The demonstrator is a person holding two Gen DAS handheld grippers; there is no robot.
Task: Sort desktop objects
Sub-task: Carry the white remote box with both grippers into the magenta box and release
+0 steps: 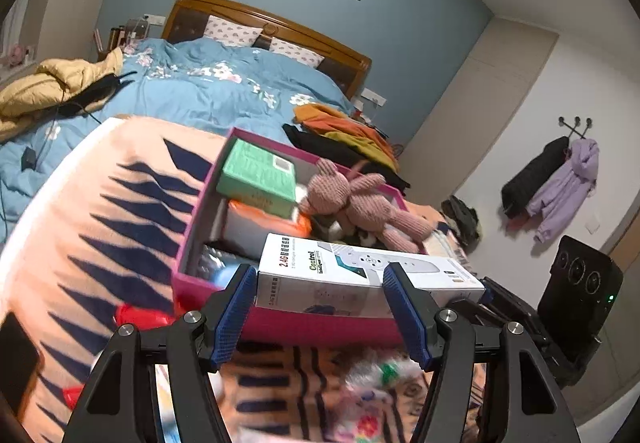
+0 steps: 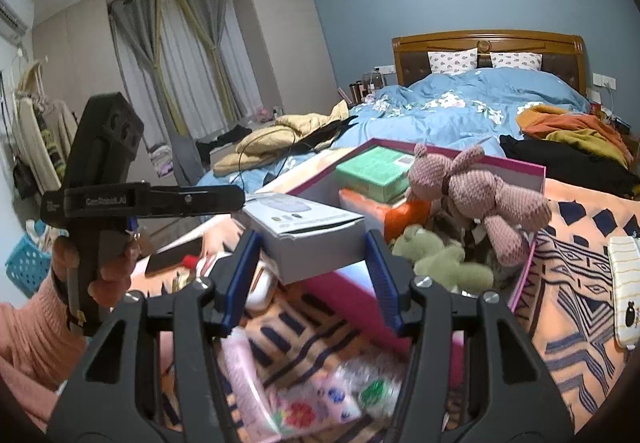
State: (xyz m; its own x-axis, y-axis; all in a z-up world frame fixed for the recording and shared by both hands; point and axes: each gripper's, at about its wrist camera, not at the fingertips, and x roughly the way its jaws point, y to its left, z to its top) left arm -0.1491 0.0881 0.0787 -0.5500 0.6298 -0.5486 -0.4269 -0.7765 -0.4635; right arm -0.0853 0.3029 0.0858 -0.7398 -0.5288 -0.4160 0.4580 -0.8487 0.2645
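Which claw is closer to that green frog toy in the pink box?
Right. The right claw sits just beside the green frog toy; the left claw is on the white box's far side.

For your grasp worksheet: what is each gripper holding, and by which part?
The right gripper clamps the white remote-control box at its near end, pads on its two long sides. The left gripper holds nothing.
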